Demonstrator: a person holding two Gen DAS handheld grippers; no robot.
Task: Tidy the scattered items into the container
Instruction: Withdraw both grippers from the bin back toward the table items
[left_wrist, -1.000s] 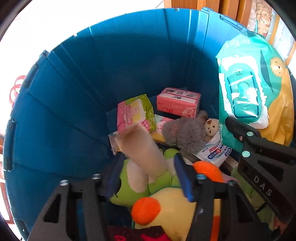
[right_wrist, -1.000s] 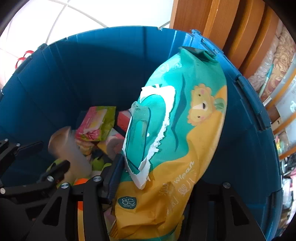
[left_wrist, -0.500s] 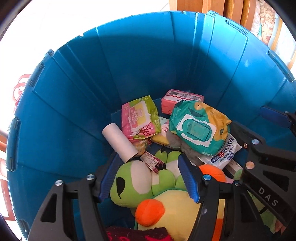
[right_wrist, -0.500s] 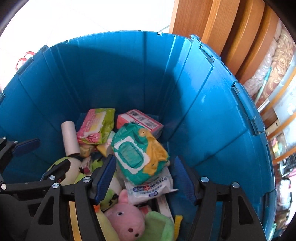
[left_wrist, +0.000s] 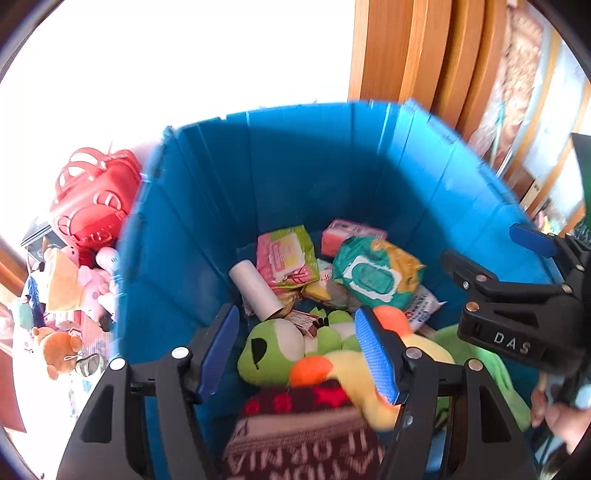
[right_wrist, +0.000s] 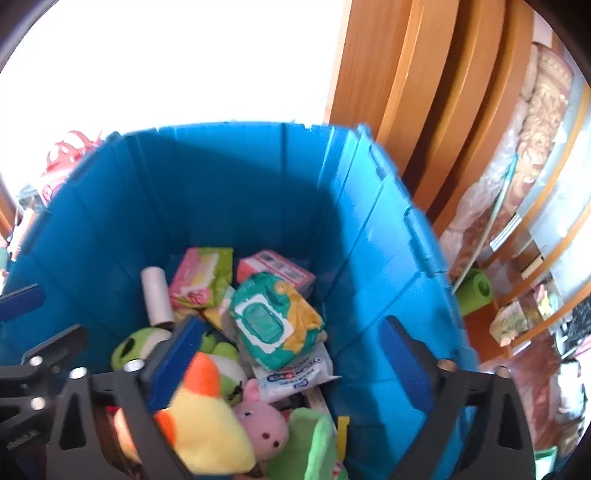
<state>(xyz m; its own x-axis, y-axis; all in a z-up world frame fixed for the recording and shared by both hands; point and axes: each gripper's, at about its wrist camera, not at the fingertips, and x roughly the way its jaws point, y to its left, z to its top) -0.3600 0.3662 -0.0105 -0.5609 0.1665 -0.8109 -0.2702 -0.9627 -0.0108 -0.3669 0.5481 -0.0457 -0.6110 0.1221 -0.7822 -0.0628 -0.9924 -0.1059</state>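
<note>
**Both grippers empty over the bin; leftover toys lie off its left wall**

Your right gripper (right_wrist: 291, 369) has just been opening and stands wide, nothing between the jaws. The wipes pack (right_wrist: 275, 325) lies inside the blue bin (right_wrist: 221, 206), flat on the pile, lid up, long axis running from the bin's near-left to its far-right wall. Your left gripper (left_wrist: 295, 354) is parted about midway, empty too. The cardboard tube (left_wrist: 253, 290) rests in the bin against the left side of the pile, tilted, one end toward the far wall.

What the next pick turns on: the leftover stuff sits outside the bin's left wall. There you see a brown teddy (left_wrist: 59, 349), pink plush (left_wrist: 92, 280) and a red bag (left_wrist: 92, 199), all just beyond that wall in the left wrist view. Your left gripper is the nearer one to that side; the right hangs toward the bin's right wall, next to the wooden door frame (right_wrist: 406, 92). Likely swing left for the next item; blur hides detail on the floor clutter
</note>
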